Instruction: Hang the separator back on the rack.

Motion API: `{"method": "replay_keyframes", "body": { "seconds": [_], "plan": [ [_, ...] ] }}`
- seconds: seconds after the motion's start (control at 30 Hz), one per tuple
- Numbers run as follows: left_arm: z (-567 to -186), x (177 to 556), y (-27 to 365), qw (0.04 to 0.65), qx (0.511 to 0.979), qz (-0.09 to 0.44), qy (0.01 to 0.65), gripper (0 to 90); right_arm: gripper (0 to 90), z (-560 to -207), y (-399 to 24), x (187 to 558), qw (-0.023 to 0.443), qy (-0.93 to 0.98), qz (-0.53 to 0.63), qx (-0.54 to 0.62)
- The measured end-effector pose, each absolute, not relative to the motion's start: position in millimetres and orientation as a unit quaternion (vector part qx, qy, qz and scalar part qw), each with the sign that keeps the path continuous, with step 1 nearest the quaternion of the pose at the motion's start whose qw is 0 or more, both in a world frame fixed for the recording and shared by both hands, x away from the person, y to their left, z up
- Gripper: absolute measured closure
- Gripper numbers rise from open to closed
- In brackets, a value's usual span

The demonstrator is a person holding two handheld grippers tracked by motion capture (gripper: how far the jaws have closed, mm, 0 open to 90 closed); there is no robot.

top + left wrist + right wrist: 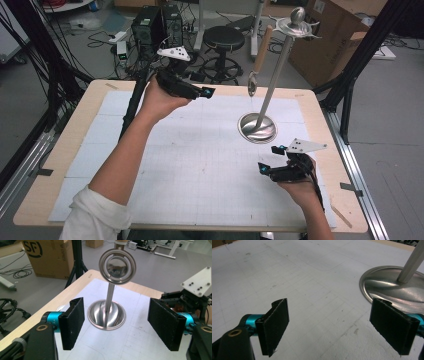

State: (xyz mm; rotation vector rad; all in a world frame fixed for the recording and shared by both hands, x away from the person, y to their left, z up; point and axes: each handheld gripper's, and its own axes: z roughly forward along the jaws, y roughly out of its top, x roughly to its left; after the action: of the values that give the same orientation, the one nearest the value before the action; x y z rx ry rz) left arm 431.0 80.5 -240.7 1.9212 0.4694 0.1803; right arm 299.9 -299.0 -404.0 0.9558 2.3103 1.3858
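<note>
Landmark: the metal stand (260, 117), upright on the white grid mat (200, 165) that covers the tabletop (65, 150). It stands right of the mat's middle, toward the far side. Its round dished base (106, 315) sits flat on the mat, and a thin pole (109, 296) rises from it to a ring-shaped top (117, 266) with a knob.

A utensil with a wooden handle (262, 50) hangs from the stand's top on the left side of the pole. Its metal end (252, 82) dangles above the base, clear of the mat.

Left tool (202, 91): held up in the air to the left of the stand, well apart from it and aimed toward it. Its jaws are released and spread wide with nothing between the pads. In the left gripper view the stand's base and pole show in the gap, farther off and untouched.

Right tool (270, 159): low over the mat, just in front of the stand's base on the near side and to its right. Its jaws are released and parted, gripping nothing. In the right gripper view the base's rim (364, 287) lies just beyond the right pad (393, 326); I cannot tell whether they touch.

Behind the stand, off the tabletop: a black stool (223, 40) and cardboard boxes (340, 35).
</note>
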Motion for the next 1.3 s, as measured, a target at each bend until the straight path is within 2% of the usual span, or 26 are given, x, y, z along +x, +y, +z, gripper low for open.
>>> {"method": "replay_keyframes", "body": {
  "seconds": [0.57,0.83,1.3],
  "plan": [
    [-255,405,120,0.552,0.805,0.079,0.202,18.7,14.7,-406,-293,300,0.141,0.806,0.472,0.328],
    [-261,386,131,0.558,0.803,0.08,0.195,16.4,14.8,-406,-293,300,0.14,0.806,0.472,0.328],
    [-300,351,154,0.557,0.805,0.072,0.195,12.5,14.8,-405,-294,300,0.139,0.805,0.472,0.33]
  ]
}}
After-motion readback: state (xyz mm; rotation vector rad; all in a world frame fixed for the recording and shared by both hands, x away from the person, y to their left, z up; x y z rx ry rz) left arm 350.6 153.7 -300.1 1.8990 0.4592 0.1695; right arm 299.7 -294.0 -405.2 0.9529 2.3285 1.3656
